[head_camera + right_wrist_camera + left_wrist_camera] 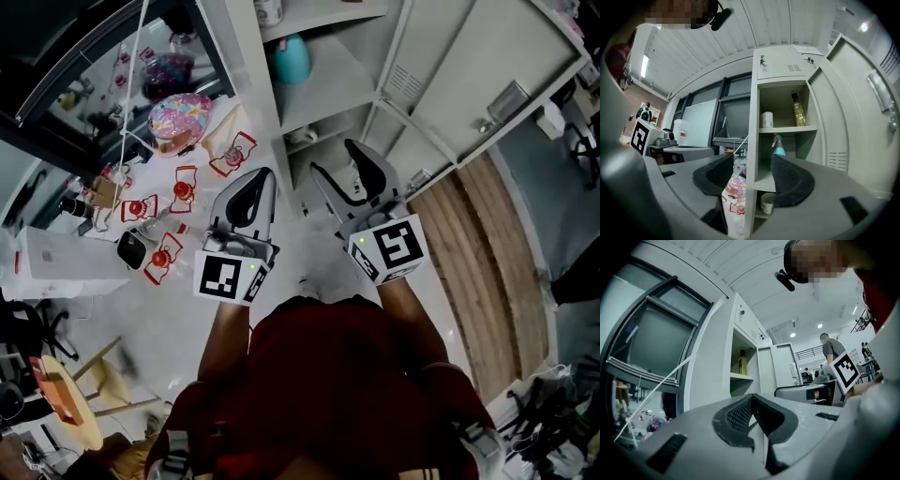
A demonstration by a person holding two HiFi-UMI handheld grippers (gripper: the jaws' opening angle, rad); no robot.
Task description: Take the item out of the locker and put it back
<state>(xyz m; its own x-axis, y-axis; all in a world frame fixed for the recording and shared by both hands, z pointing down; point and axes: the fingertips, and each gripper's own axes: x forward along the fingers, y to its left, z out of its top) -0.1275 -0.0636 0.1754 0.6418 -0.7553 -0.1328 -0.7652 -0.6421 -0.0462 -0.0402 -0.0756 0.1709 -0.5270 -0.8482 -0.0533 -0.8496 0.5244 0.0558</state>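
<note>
The grey locker (pixel 323 94) stands with its door (pixel 487 84) swung wide. On its shelves I see a teal spray bottle (pixel 292 58), a white can (pixel 766 120), a yellow bottle (pixel 798 110) and a white cup (pixel 767 203). My right gripper (pixel 333 157) hovers in front of the lower shelves, open, with nothing between its jaws; in its own view the right gripper (pixel 752 159) frames the locker's edge. The left gripper (pixel 262 178) hangs beside it to the left, short of the locker. Its pads (pixel 740 416) meet, shut and empty, and the yellow bottle (pixel 742 363) shows beyond.
Left of the locker, several red-and-white items (pixel 183 192) and a colourful ball (pixel 180 120) lie on the white floor. A strip of wooden flooring (pixel 469 253) runs under the open door. A person (pixel 832 350) stands far off in the left gripper view.
</note>
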